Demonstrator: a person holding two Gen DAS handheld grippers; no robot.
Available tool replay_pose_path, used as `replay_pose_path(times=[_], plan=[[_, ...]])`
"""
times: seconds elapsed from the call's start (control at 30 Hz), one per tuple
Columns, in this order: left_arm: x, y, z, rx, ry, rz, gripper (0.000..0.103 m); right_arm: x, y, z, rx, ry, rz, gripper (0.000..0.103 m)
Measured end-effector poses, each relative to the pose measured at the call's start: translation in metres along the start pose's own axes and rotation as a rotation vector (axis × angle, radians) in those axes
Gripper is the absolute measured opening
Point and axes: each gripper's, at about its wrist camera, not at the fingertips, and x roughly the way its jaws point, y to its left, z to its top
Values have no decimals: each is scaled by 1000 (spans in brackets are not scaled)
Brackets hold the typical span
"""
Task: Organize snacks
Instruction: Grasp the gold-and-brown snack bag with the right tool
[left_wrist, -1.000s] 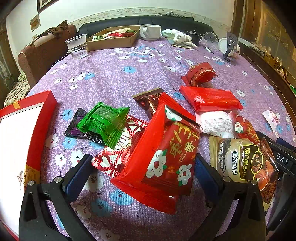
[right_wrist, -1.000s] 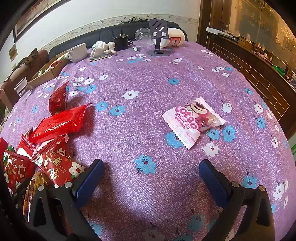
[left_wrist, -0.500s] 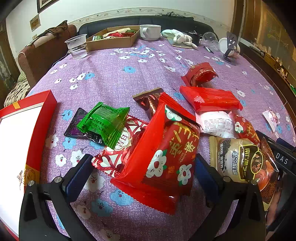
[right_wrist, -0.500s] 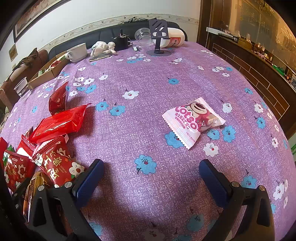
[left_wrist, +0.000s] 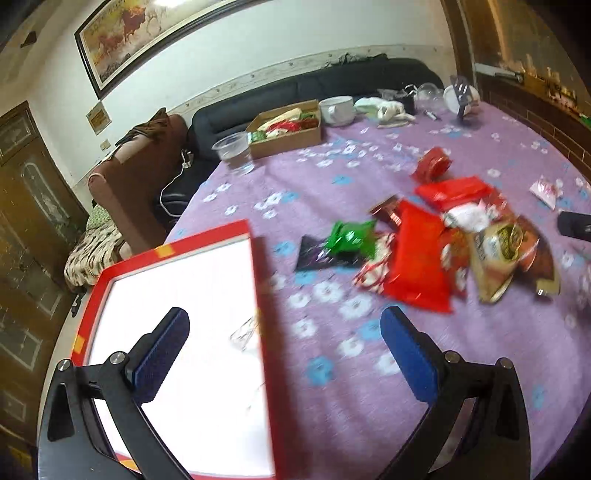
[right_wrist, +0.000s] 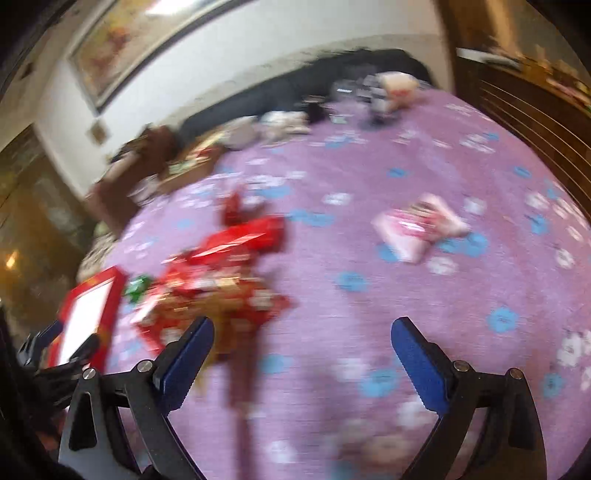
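Note:
A pile of snack packets lies on the purple flowered tablecloth: a big red packet (left_wrist: 417, 258), a green one (left_wrist: 351, 236) and a gold-brown one (left_wrist: 498, 251). A pink packet (right_wrist: 417, 225) lies apart to the right. A red box with a white inside (left_wrist: 207, 232) sits at the table's left edge. My left gripper (left_wrist: 284, 317) is open and holds nothing; its left finger hangs over the box, its right finger over bare cloth. My right gripper (right_wrist: 303, 325) hovers above the cloth with its jaws closing on nothing; the pile (right_wrist: 221, 288) is by its left finger. The right wrist view is blurred.
At the far side stand a cardboard box of snacks (left_wrist: 284, 129), a clear plastic cup (left_wrist: 234, 151), a white mug (left_wrist: 336, 109) and a phone stand (left_wrist: 461, 96). A dark sofa (left_wrist: 295, 92) and a brown armchair (left_wrist: 147, 166) lie beyond the table edge.
Both grippers lifted and pulled back from the table. The left one swung left, so the red packet is no longer between its fingers and the red box is under it.

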Motion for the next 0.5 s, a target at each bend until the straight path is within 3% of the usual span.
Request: replay_pose_path(times=[0.13,0.17,0.2,0.3,0.4,0.5], plan=[[-4,3,-14,-12,-54,-33,103,34,37,0,-87,68,-52,91],[-6,1,-18,-16,-77,-46,103,42,42,0,-87,87,-53,80],[-7,0,-18,-8,-87,-56,103,50,42,-1,-73,112,-35,66],[-10,-9,-8,30,-108,-110,103,61,38,-3,-21,152,49,46],[-7,-19,4,65,-103,-164,103,52,31,-4,-26,147,128,34],[3,-39,20,109,-69,-208,103,45,4,-7,51,165,272,31]])
